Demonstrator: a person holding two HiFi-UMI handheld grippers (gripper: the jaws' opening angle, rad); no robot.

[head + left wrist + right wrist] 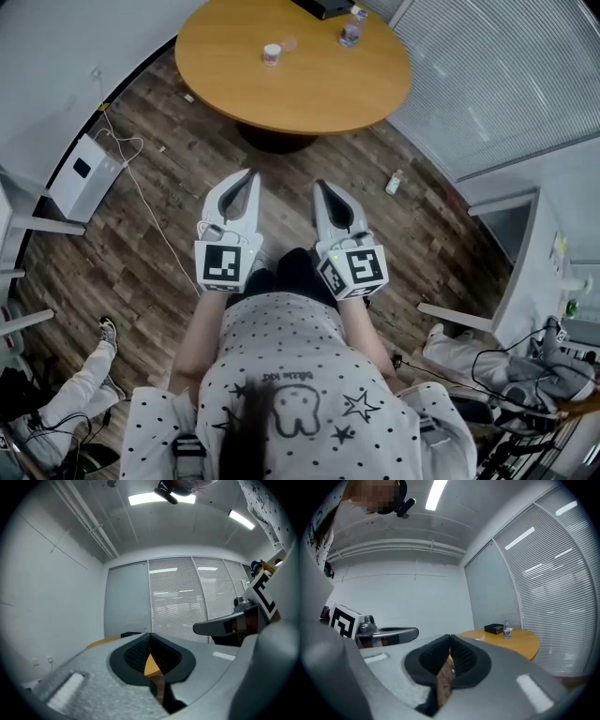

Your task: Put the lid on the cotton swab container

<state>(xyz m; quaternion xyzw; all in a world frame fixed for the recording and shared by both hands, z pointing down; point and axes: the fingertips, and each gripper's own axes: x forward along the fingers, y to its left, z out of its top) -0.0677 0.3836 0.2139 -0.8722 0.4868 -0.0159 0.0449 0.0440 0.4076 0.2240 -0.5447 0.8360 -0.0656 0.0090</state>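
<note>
L gripper [249,178] & R gripper [322,187], grey w/ ribbed black pads [133,656], had jaws pressed together, empty; small cylindrical container [272,54] stood on round wooden table [309,98].

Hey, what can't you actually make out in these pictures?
Head view: small container on the round table, too small to tell its contents or whether it is capped.
Head view: pale disc beside it, too small to call a lid.
Head view: black box, cut off by the top edge.
Left gripper view: round table mostly hidden behind the left gripper.
</note>
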